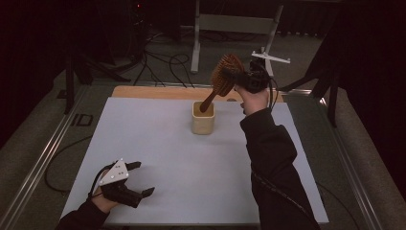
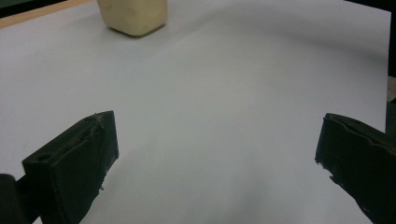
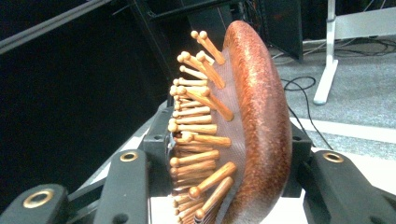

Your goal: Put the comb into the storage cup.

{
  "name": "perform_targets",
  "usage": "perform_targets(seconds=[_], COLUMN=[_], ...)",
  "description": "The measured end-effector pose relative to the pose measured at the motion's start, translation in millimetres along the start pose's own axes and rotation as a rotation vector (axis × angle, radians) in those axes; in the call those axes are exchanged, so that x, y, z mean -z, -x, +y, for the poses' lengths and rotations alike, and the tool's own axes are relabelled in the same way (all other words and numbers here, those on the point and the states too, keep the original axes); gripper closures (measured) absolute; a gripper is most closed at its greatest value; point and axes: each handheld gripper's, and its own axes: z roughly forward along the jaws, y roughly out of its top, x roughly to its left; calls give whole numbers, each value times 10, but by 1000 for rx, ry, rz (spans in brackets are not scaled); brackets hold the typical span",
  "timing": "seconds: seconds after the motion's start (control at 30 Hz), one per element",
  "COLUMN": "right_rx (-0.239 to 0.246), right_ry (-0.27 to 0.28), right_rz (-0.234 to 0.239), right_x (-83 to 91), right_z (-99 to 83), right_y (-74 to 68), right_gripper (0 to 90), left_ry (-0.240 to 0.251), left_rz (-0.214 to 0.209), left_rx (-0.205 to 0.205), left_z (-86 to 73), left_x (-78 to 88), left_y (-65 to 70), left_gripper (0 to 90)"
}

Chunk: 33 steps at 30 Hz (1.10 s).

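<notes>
A wooden hairbrush hangs tilted above a cream cup at the back middle of the white board. Its handle tip dips into the cup's mouth. My right gripper is shut on the brush head, raised above the cup's right side. In the right gripper view the brush head sits between the two jaws of that gripper, bristles to the left. My left gripper rests open at the board's near left corner. Across bare board, the left gripper faces the cup.
A wooden strip runs along the board's far edge. Metal rails flank the table. Behind it on the floor stand a grey frame and loose cables. The right sleeve crosses the board's right side.
</notes>
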Motion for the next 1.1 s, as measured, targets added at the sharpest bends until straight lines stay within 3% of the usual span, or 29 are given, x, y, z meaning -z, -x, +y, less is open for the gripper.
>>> perform_targets(seconds=[1.1], right_rx=[-19], right_ry=[-92], right_rz=[-16], right_x=[-358], right_z=[-300], right_y=[89], right_gripper=[512], left_ry=[-4], left_rz=[-10], left_rx=[-4], left_z=[-6], left_x=[-7], left_y=[-2], left_gripper=[0])
